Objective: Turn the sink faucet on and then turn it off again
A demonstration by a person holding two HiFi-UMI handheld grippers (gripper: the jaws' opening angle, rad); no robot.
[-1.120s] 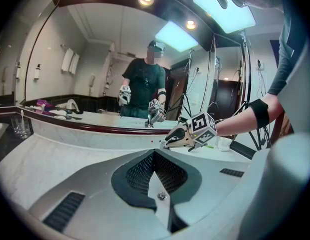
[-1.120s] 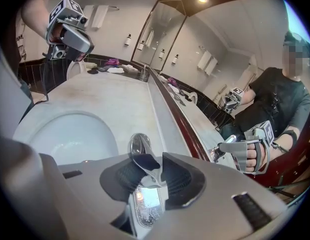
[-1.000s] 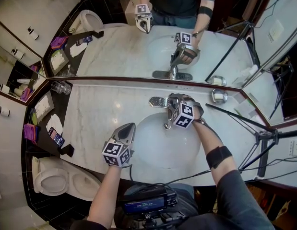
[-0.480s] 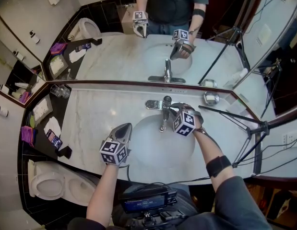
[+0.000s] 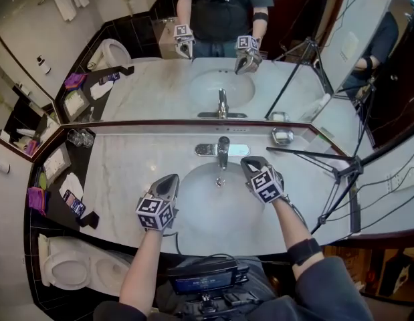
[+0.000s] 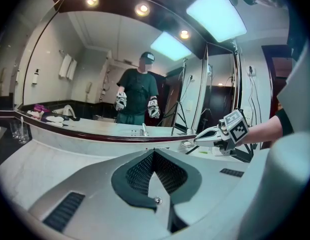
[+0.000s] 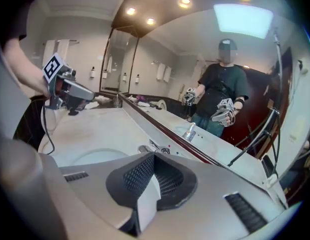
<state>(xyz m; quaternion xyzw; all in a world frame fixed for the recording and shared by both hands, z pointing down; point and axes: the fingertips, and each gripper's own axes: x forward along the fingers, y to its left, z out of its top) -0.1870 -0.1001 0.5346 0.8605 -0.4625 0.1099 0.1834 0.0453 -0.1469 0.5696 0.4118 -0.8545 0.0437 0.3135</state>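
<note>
Marble counter (image 5: 126,172), wide. Oval sink (image 5: 207,212) set in its middle. Chrome faucet (image 5: 222,154) stands at the sink's back edge, under the mirror.

Faucet, my read: rigid, bolted down, won't shift. Polished metal, so slick for the pads. Best hold is the lever (image 5: 223,141) on top, near its free end. It likely wants a light nudge, not a hard pinch.

Right gripper (image 5: 247,161): jaws shut, nothing between them, just right of the faucet and clear of it.
Left gripper (image 5: 172,178): jaws shut, empty, over the sink's left rim.

Versus a second ago: right gripper was on the faucet. It has since come away to the right, and its jaws have just been closing on nothing. Left gripper is about where it was. No stream visible.
</note>
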